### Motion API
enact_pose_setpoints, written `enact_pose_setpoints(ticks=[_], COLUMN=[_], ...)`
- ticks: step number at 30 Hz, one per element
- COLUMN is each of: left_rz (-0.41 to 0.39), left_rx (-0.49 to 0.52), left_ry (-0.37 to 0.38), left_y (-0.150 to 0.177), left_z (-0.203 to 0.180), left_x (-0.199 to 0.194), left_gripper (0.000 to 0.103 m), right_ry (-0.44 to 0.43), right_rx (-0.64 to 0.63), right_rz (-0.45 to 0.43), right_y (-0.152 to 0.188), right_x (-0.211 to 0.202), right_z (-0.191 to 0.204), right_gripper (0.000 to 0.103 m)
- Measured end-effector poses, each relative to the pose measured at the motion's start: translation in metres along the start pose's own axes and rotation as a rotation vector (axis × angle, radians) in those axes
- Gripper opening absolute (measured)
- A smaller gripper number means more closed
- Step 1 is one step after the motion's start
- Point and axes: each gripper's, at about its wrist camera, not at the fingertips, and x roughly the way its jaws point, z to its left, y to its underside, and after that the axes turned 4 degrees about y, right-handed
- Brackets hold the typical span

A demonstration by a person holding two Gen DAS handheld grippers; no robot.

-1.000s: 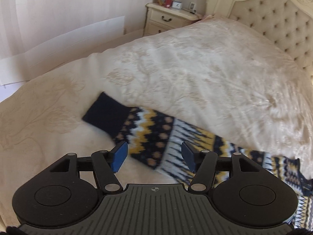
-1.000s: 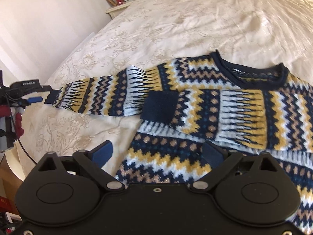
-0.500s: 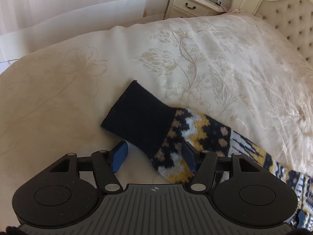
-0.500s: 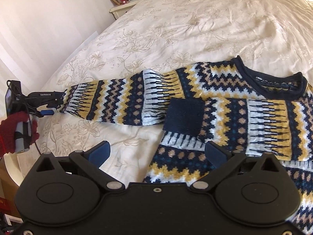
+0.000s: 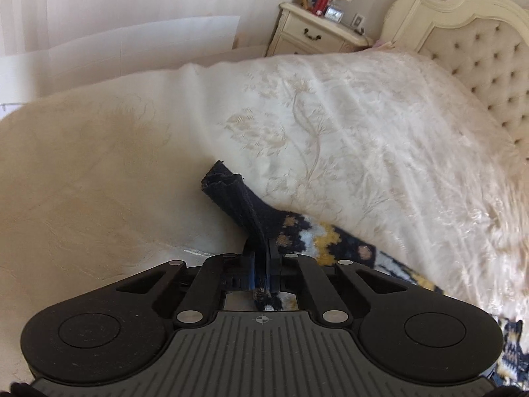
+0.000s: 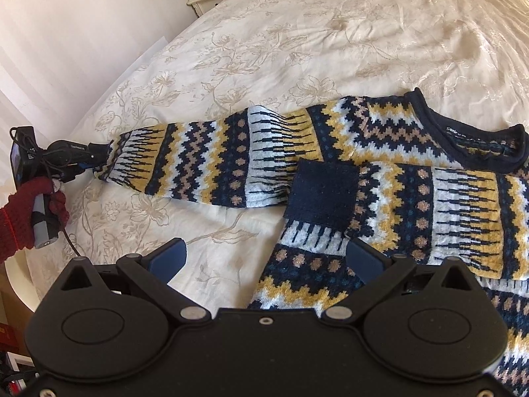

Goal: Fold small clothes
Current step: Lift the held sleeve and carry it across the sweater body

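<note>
A patterned sweater [image 6: 413,178] in navy, yellow and white lies flat on the bed. One sleeve is folded across the chest, its navy cuff [image 6: 322,195] lying near my right gripper. The other sleeve [image 6: 211,162] stretches out to the left. My left gripper [image 5: 261,271] is shut on that sleeve's navy cuff [image 5: 234,195], which bunches up between the jaws; it also shows in the right wrist view [image 6: 82,158] at the sleeve's end. My right gripper [image 6: 264,258] is open and empty, hovering over the sweater's lower left edge.
The cream floral bedspread [image 5: 330,132] covers the bed. A tufted headboard [image 5: 479,53] stands at the far right. A nightstand [image 5: 314,33] with a lamp and small items stands by the wall. A red-gloved hand [image 6: 23,215] holds the left gripper.
My left gripper has moved along the sleeve to the cuff and shut on it, bunching the cuff. The right gripper has shifted slightly over the sweater and stays open.
</note>
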Motion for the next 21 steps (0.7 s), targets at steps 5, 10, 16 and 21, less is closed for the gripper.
enact_pose_setpoints(ticks=[5, 10, 16, 21], left_rz=[-0.059, -0.118, -0.175, -0.191], left_rx=[0.057, 0.166, 0.252, 0.31], left_ry=[0.055, 0.153, 0.292, 0.413], left_y=[-0.009, -0.017, -0.017, -0.007], left_z=[-0.027, -0.069, -0.126, -0.18], left_x=[-0.033, -0.071, -0.109, -0.13], left_gripper=[0.005, 0.005, 0.005, 0.005], right_ry=[0.001, -0.003, -0.012, -0.023], right_rx=[0.02, 0.046, 0.061, 0.083], right_rz=[0.005, 0.007, -0.012, -0.035], right_y=[0.006, 0.014, 0.024, 0.034], right_x=[-0.003, -0.008, -0.02, -0.033], right_z=[-0.004, -0.01, -0.017, -0.03], right_gripper=[0.103, 0.103, 0.103, 0.103])
